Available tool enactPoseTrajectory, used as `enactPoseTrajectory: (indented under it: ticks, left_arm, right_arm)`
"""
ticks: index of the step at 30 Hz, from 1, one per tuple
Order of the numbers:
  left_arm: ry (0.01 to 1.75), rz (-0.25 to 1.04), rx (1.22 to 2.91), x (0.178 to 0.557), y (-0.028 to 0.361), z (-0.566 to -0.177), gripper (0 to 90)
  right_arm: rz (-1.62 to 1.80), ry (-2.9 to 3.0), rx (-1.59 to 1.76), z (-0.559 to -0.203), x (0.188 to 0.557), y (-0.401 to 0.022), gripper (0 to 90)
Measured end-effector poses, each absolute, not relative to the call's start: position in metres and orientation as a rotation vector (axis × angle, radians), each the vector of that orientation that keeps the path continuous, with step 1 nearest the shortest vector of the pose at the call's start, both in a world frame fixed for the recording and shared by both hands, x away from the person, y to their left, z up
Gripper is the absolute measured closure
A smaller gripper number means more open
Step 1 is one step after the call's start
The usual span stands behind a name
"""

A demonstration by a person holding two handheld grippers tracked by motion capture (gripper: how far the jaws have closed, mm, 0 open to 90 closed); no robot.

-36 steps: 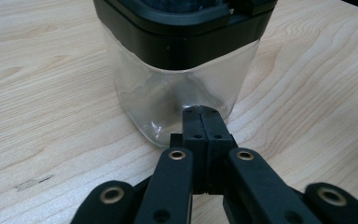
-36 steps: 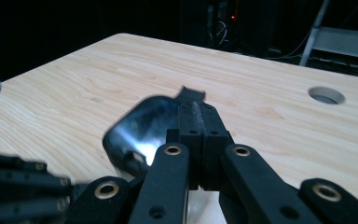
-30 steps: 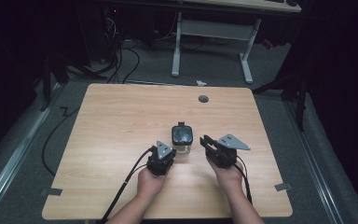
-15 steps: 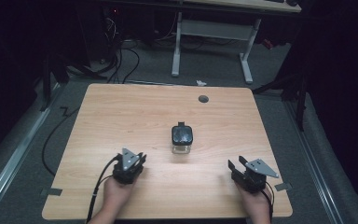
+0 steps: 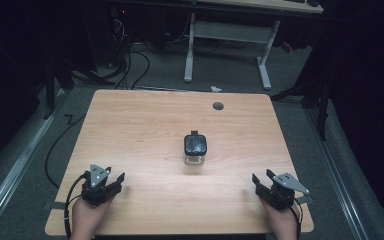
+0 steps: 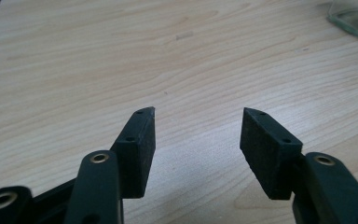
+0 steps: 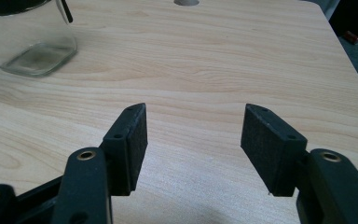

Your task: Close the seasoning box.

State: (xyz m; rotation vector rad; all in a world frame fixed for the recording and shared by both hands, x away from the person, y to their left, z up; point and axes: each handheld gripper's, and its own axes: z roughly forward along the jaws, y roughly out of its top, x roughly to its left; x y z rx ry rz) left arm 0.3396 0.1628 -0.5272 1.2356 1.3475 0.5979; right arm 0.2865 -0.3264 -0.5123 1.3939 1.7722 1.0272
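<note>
A small clear glass jar point(image 5: 195, 148) with a black lid stands upright in the middle of the wooden table point(image 5: 140, 125). My left gripper point(image 5: 114, 179) rests near the front left corner, well away from the jar. Its jaws have just been opening and now stand wide apart point(image 6: 198, 112) over bare wood. My right gripper point(image 5: 262, 176) sits near the front right corner. It too has just been opening, and there is nothing between its pads point(image 7: 196, 108). The jar's base point(image 7: 28, 42) shows at the upper left of the right gripper view, and a corner of the jar point(image 6: 354, 16) at the upper right of the left gripper view.
A round grey grommet hole point(image 5: 218, 105) lies near the table's far edge. Beyond the table stand a white desk frame point(image 5: 225, 35) and loose cables point(image 5: 130, 55) on the grey floor. Black cables trail from both grippers off the front edge.
Both hands have drawn back from beside the jar to the table's front corners, left hand leftward, right hand rightward. Both pairs of jaws went from closed-in to wide apart. The jar stands alone.
</note>
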Motion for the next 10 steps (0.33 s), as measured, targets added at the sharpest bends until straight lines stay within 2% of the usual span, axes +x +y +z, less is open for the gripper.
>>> enactPoseTrajectory:
  ticks: [3,10]
  left_arm:
    - [1.337,0.614,1.276,0.3396,0.1578,-0.5313,45.4]
    - [1.338,0.614,1.256,0.3387,0.1594,-0.5288,45.4]
  right_arm:
    - [1.031,1.775,1.394,-0.5129,0.2873,-0.3276,40.5]
    - [1.039,1.781,1.4,-0.5135,0.2868,-0.3281,40.1]
